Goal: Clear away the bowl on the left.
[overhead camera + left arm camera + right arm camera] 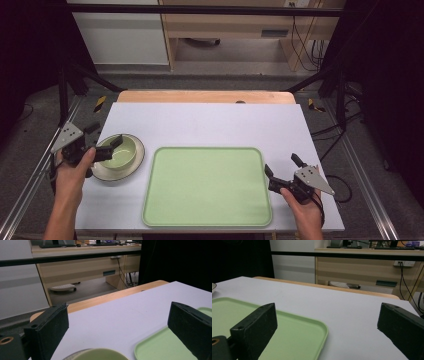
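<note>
The bowl (pixel 119 151), pale green, sits on a plate (pixel 134 167) at the left of the high view, on the white table (pixel 210 122), just beside the left edge of the tray (pixel 207 185). The left gripper (pixel 106 146) is at the bowl, jaws wide, and appears to straddle the near rim; contact cannot be confirmed. In the left gripper view the bowl's rim (pixel 100 352) shows at bottom centre between the spread jaws, not clamped.

The right gripper (pixel 282 167) stands at the tray's right edge, lower right of the high view, jaws wide, holding nothing. In the right gripper view the tray's corner (pixel 317 327) lies between and below its jaws.

Judgement: the work appears to be at its start. The bowl is not yet gripped or lifted, and the tray is bare. If the bowl is meant for the tray, the whole transfer is left.

Count: one bowl, one plate, one tray, two grippers.
</note>
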The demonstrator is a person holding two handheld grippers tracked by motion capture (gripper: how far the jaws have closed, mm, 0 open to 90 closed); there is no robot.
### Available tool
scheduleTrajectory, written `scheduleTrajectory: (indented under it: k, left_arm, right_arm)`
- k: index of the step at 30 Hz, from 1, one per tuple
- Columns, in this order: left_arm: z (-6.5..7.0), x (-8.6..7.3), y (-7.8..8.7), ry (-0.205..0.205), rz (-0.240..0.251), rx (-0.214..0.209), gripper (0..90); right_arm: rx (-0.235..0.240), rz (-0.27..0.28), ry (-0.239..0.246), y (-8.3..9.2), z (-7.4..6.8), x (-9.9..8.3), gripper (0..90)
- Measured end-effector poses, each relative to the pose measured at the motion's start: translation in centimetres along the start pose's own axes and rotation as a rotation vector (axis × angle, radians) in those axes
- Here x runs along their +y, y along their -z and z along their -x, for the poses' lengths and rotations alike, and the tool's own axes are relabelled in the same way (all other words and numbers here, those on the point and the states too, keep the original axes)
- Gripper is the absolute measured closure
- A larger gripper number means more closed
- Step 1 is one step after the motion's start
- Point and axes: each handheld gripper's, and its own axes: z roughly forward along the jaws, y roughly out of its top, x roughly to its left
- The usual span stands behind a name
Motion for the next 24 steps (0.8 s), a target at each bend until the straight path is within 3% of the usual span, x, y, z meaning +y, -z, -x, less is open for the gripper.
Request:
scheduleTrajectory:
  k: [5,7,8,9,11,16,19,24]
  left_arm:
    - [-0.8,-0.3,-1.4,0.001,-0.035,0.026,4.0]
    - [-0.8,-1.2,-1.8,-0.001,-0.073,0.042,4.7]
    - [-0.9,-1.8,-2.0,-0.011,-0.122,0.054,5.2]
    - [-0.9,-1.8,-2.0,-0.011,-0.122,0.054,5.3]
    - [-1.1,-2.3,-2.0,-0.004,-0.197,0.087,5.9]
    - [-1.7,-2.8,-1.9,0.015,-0.222,0.113,5.8]
    - [-1.8,-3.1,-1.8,0.01,-0.211,0.099,5.4]
    - [-2.4,-3.8,-1.8,0.014,-0.273,0.138,5.7]
  right_arm:
    - [0.001,-0.001,0.006,0.0,0.0,-0.1,2.8]
    - [0.001,0.0,0.003,0.1,0.1,-0.1,2.7]
    - [-0.004,-0.002,0.001,0.1,0.1,-0.1,2.8]
    - [-0.005,-0.002,-0.001,0.1,0.1,-0.1,2.8]
    - [-0.003,-0.003,-0.001,0.1,0.1,-0.1,2.8]
    - [0.002,-0.009,0.004,0.0,-0.1,-0.1,2.8]
    - [0.004,-0.008,0.005,0.0,-0.2,-0.1,2.8]
    - [0.012,-0.014,0.008,-0.1,-0.3,-0.2,2.9]
